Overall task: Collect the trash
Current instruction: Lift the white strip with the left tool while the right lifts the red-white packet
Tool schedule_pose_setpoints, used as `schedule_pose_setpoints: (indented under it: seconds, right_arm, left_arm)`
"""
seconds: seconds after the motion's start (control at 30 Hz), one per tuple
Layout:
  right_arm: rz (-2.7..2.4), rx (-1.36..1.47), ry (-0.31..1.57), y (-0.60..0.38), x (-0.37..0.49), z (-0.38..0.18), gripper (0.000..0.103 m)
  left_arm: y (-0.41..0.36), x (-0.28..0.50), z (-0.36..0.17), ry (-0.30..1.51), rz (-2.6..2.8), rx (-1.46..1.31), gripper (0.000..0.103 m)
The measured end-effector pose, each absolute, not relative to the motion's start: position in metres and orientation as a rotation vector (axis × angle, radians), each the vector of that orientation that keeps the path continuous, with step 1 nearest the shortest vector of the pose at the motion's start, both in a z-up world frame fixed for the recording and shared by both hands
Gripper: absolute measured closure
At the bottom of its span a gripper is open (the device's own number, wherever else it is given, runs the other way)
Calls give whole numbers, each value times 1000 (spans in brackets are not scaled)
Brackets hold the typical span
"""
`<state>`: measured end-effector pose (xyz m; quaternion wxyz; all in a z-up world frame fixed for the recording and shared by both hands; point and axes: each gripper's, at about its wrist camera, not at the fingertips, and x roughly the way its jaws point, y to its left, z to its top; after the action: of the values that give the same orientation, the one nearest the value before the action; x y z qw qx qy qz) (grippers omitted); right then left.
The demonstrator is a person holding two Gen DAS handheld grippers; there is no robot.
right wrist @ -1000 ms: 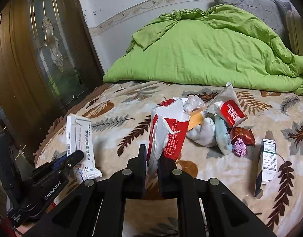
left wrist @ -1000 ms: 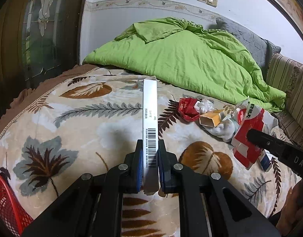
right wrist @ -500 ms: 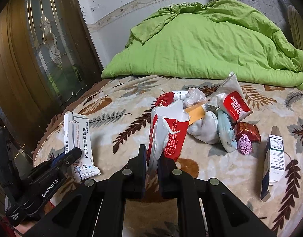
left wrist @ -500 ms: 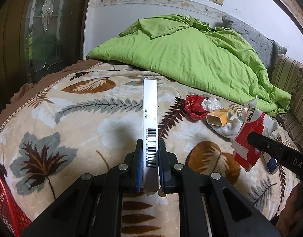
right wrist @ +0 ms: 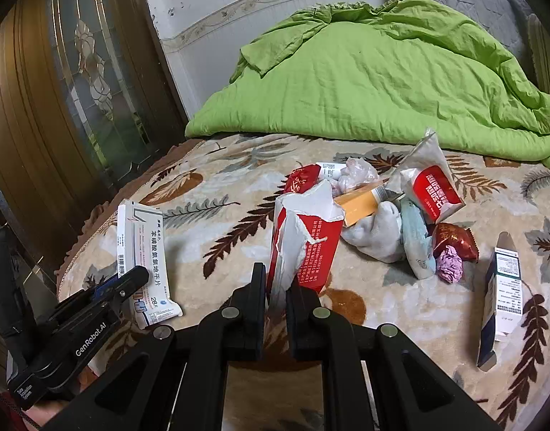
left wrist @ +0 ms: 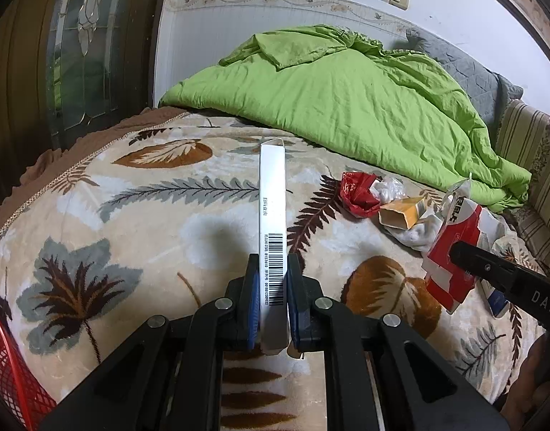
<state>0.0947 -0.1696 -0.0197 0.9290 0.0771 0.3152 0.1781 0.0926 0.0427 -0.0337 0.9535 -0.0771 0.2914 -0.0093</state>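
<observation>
A flat white medicine box (left wrist: 272, 215) with a barcode stands edge-up, clamped in the left gripper (left wrist: 272, 298); the right gripper (right wrist: 276, 287) pinches a torn red carton (right wrist: 303, 240) above the bed (right wrist: 221, 194).

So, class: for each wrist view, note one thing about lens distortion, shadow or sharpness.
Left wrist view: fisheye bends the wall border into a curve; the held white box casts a soft shadow on the leaf-print blanket. Right wrist view: dark corners, bowed door frame; the torn red packet looks sharp.

Bed with cream leaf-print plush blanket (right wrist: 217, 186). On it: rumpled lime-green quilt (right wrist: 364, 79), small heap of wrappers, probably a grey sock (right wrist: 375, 237), white-blue carton (right wrist: 501, 291).
</observation>
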Motion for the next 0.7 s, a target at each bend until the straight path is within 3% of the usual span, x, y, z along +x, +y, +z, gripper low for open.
schedule_pose_setpoints:
  seconds: [0.43, 0.7]
  right_arm:
    - [375, 165, 631, -175, 96, -20, 92]
    - [441, 172, 614, -166, 90, -14, 92]
  left_arm:
    - [37, 84, -14, 574, 10, -100, 90]
    - [91, 60, 22, 556, 59, -201, 90]
